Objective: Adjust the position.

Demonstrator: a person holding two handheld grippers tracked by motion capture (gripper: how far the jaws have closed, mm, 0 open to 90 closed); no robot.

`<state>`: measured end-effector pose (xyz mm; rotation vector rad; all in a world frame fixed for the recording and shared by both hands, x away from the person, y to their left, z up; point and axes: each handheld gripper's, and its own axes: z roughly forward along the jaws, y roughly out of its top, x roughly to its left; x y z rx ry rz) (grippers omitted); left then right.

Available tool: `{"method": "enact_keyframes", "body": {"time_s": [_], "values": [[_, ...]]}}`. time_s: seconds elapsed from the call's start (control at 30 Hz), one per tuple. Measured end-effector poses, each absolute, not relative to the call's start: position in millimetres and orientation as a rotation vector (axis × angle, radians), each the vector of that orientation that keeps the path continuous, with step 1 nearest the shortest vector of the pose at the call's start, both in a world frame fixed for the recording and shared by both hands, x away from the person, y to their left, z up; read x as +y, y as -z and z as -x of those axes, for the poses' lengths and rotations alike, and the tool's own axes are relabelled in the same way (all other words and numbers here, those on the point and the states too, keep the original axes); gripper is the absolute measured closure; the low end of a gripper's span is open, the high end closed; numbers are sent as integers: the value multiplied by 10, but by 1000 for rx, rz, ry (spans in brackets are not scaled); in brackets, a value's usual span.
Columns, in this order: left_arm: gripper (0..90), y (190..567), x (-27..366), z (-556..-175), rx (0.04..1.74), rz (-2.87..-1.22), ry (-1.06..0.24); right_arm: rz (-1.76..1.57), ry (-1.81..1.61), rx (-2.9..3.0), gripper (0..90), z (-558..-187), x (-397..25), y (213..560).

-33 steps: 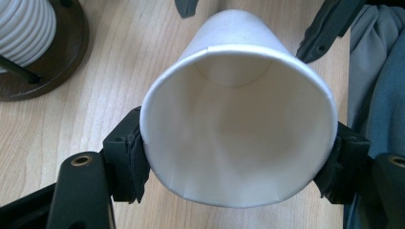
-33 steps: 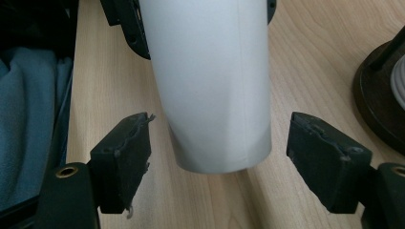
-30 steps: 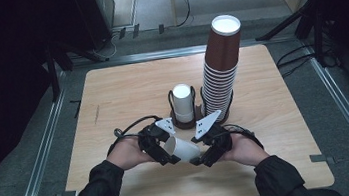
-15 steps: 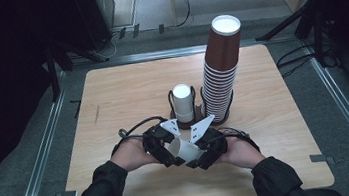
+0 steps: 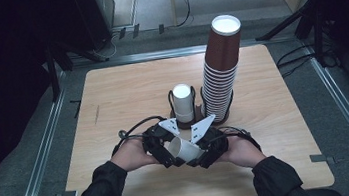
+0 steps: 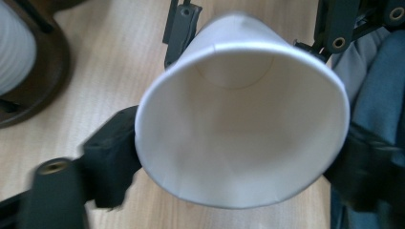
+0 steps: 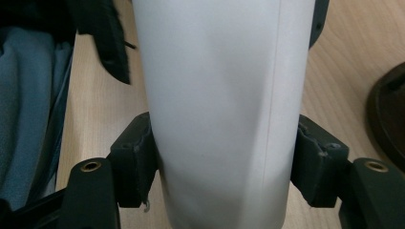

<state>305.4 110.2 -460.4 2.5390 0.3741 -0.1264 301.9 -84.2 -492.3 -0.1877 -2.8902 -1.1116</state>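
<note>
Your two grippers have closed together at lower centre; the left gripper [image 5: 164, 148] and right gripper [image 5: 207, 147] both pinch the white paper cup [image 5: 185, 150] above the wooden surface [image 5: 126, 94]; both hands now share it, probably to separate nested cups.
</note>
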Motion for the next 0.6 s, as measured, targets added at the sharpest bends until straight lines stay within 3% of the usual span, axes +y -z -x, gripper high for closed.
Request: {"method": "enact_keyframes", "body": {"time_s": [0.6], "values": [[126, 4583, 1365, -3133, 504, -2444, 126, 260, 1178, -2879, 329, -3107, -1013, 4864]]}}
